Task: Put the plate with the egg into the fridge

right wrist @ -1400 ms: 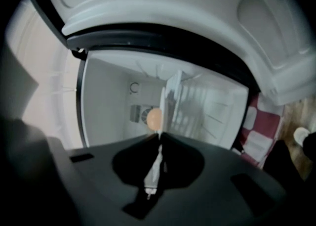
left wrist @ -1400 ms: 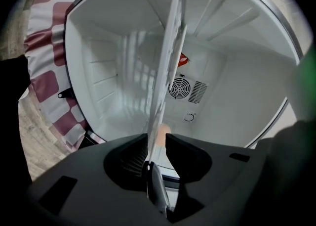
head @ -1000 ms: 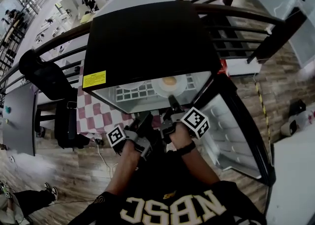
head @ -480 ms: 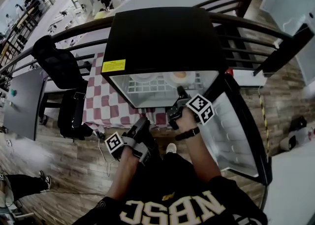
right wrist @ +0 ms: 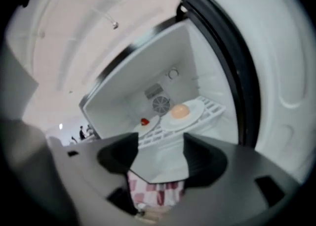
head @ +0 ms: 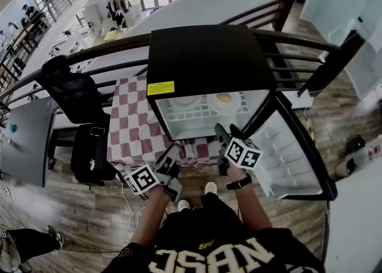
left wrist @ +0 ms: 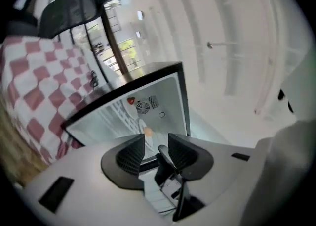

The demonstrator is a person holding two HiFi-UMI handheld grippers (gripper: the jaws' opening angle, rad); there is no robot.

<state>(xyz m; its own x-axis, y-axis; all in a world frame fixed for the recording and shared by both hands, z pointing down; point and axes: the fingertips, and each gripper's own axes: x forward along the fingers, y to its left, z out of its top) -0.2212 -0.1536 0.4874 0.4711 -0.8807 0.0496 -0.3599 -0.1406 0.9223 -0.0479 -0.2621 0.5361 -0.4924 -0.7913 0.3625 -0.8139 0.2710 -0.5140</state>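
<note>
The white plate with the egg (head: 224,101) (right wrist: 183,112) rests on the wire shelf inside the open black fridge (head: 203,57), beside a second plate (right wrist: 146,121) that carries something small and red. My right gripper (head: 227,132) (right wrist: 158,153) hangs in front of the fridge opening, clear of the plate; its jaws have just been opening and stand open with nothing between them. Lower left, my left gripper (head: 171,158) (left wrist: 156,150) points level at the fridge. Its jaws have also just been opening and stand open on nothing; past them shows the right gripper.
The fridge door (head: 292,158) (right wrist: 276,71) stands swung wide at the right. A red-and-white checked tablecloth (head: 134,128) lies left of the fridge, with a black chair (head: 71,95) beyond it. A dark railing (head: 298,39) runs behind the fridge. The floor is wood.
The right gripper has let go of the plate with the egg and drawn back from the shelf. The left gripper has also pulled back and rolled. The plate stays on the shelf.
</note>
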